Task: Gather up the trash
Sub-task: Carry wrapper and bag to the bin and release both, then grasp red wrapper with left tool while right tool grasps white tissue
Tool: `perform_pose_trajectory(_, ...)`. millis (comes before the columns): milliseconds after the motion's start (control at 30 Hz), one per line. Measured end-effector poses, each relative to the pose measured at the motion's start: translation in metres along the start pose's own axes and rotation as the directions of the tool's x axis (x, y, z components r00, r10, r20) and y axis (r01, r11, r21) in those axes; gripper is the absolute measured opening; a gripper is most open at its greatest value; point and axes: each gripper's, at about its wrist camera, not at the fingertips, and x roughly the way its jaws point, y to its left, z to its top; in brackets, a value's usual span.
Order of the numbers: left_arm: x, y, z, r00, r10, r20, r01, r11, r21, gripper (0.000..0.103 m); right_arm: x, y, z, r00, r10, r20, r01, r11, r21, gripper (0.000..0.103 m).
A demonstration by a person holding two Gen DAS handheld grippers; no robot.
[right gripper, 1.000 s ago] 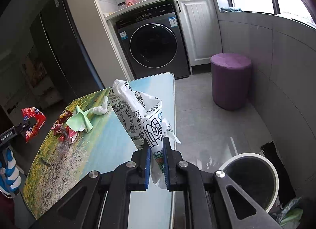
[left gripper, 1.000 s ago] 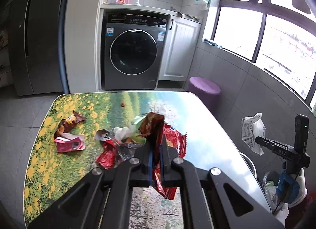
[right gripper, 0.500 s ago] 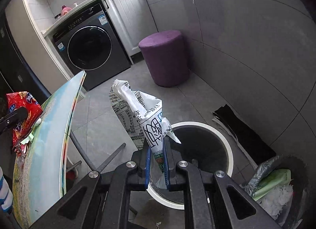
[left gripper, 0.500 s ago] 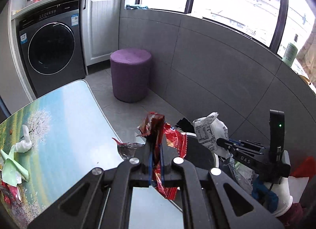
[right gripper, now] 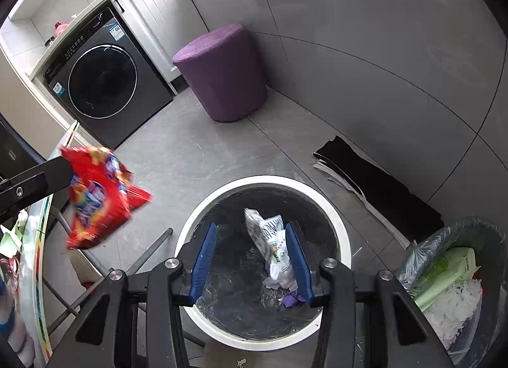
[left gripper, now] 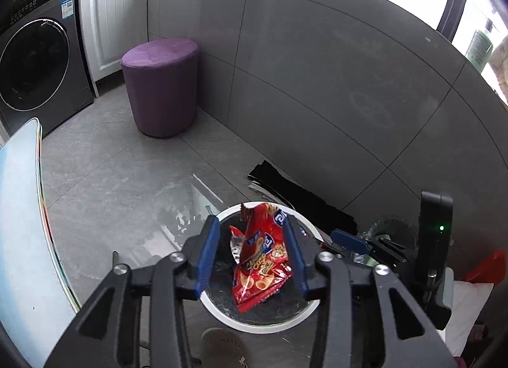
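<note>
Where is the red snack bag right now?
In the left wrist view, the red snack bag hangs between the open fingers of the left gripper, right above the white-rimmed trash bin on the floor.

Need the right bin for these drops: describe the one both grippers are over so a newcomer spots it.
Start at the purple stool by the grey wall. Nearer the camera on the floor stands the round bin. It has a white rim and a dark liner, unlike the dark mesh bin beside it.

red snack wrapper (left gripper: 258,260): crumpled, over white-rimmed bin (left gripper: 228,317) | white printed wrapper (right gripper: 270,241): crumpled, over same bin's mouth
</note>
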Motion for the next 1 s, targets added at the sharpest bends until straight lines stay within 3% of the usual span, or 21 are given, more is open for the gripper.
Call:
perform_pose_trajectory(200, -0.017, -0.001, -0.001, 1.0, 0.012, 0.028, -0.012, 1.0, 0.016, 0.048, -0.015, 0.004, 0.002, 1.0, -0.007, 0.028, 0.007, 1.0, -0.009, 0.043)
perform_pose_trajectory(500, -0.101, 0.037, -0.02, 0.985, 0.087, 0.151, -0.088, 0.996, -0.005, 0.048, -0.067, 0.058, 0.01, 0.991, 0.079, 0.112, -0.068, 0.993, -0.096, 0.043)
perform_pose_trajectory(800, -0.207, 0.126, -0.083, 0.952, 0.183, 0.246, -0.153, 0.979, -0.136, 0.047, -0.117, 0.152, -0.006, 0.977, 0.175, 0.12, -0.137, 0.953, -0.271, 0.043)
perform_pose_trajectory(1000, -0.268, 0.206, -0.138, 0.918, 0.307, 0.252, -0.238, 0.933, -0.271, 0.047, -0.113, 0.221, -0.012, 0.969, 0.237, 0.065, -0.197, 0.908, -0.369, 0.043)
